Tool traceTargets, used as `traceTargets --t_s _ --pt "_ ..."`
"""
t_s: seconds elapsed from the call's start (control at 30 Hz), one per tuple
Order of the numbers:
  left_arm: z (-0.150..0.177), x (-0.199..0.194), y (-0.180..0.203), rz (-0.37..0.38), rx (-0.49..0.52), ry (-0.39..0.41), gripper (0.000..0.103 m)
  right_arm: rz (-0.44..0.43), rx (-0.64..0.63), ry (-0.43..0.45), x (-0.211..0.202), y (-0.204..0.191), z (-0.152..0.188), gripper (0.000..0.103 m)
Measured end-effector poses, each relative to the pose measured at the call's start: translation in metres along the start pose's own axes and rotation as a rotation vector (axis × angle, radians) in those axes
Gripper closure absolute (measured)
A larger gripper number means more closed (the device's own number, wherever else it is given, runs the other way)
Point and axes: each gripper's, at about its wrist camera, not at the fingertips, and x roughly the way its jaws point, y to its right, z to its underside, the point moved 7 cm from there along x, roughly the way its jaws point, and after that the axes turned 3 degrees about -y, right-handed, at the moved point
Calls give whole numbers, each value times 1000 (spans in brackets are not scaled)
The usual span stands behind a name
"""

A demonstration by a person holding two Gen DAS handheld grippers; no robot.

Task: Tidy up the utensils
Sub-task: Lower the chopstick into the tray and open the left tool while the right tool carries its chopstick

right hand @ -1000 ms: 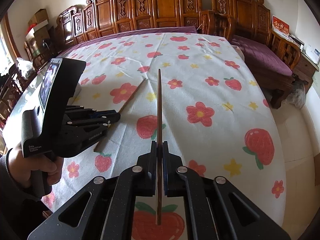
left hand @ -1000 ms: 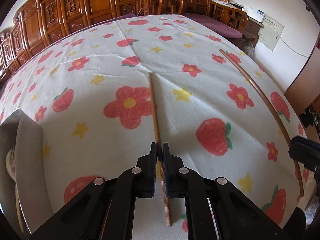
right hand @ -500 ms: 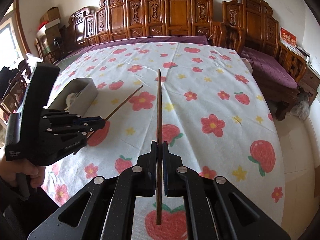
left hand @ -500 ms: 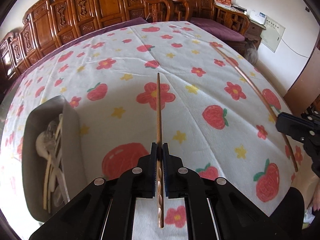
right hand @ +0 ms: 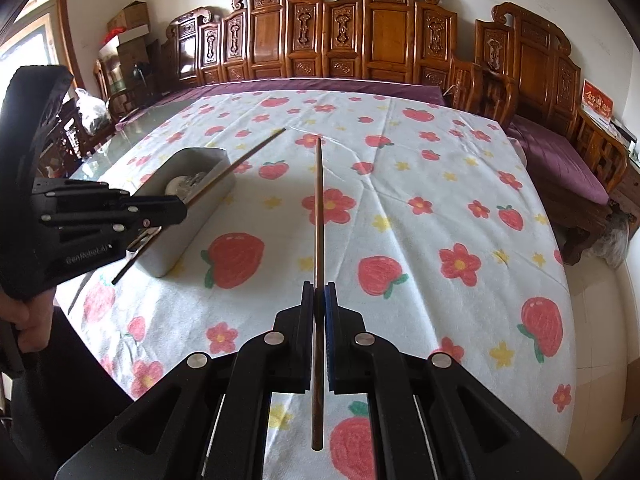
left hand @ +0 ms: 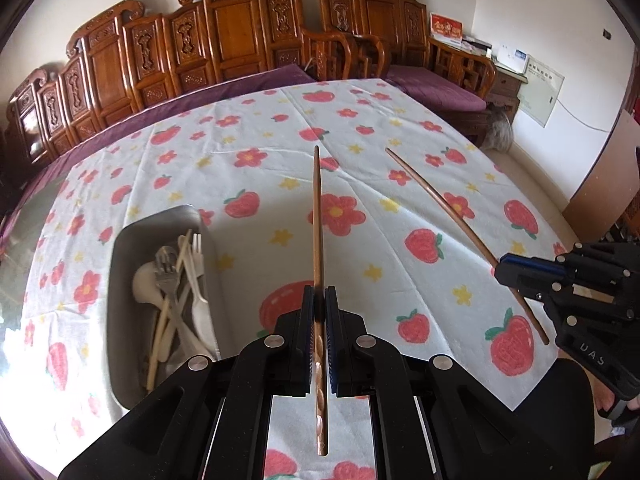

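My left gripper [left hand: 319,300] is shut on a brown chopstick [left hand: 318,216] that points forward, held above the table. My right gripper [right hand: 319,300] is shut on a second brown chopstick [right hand: 319,208], also held in the air. A grey metal utensil box [left hand: 120,304] stands to the left of the left gripper and holds forks [left hand: 166,272], white spoons [left hand: 146,284] and other utensils. In the right wrist view the left gripper [right hand: 180,210] hangs over the near end of the box [right hand: 188,216]. In the left wrist view the right gripper [left hand: 502,272] is at the right with its chopstick [left hand: 440,204].
The table has a white cloth with strawberries and flowers [right hand: 400,200]. Carved wooden chairs [right hand: 360,40] line the far side and a purple-cushioned bench [right hand: 560,152] stands at the right. The table's right edge [right hand: 560,280] drops to the floor.
Both grippers have risen and pulled back with their chopsticks. The left gripper has swung left, so the utensil box now shows fully beside it.
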Motion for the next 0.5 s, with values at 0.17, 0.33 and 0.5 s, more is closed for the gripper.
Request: traceTargets --t_s 0.17,0.33,0.5 --pt "0 -10 -18 -16 -10 10 98 -16 -16 3 -1 -11 -1 97" --pt "1 -15 -42 -32 -38 12 98 -31 -15 4 1 -23 -3 97" --pt "1 -18 -67 -53 -55 12 98 -41 -30 12 2 -36 -12 97"
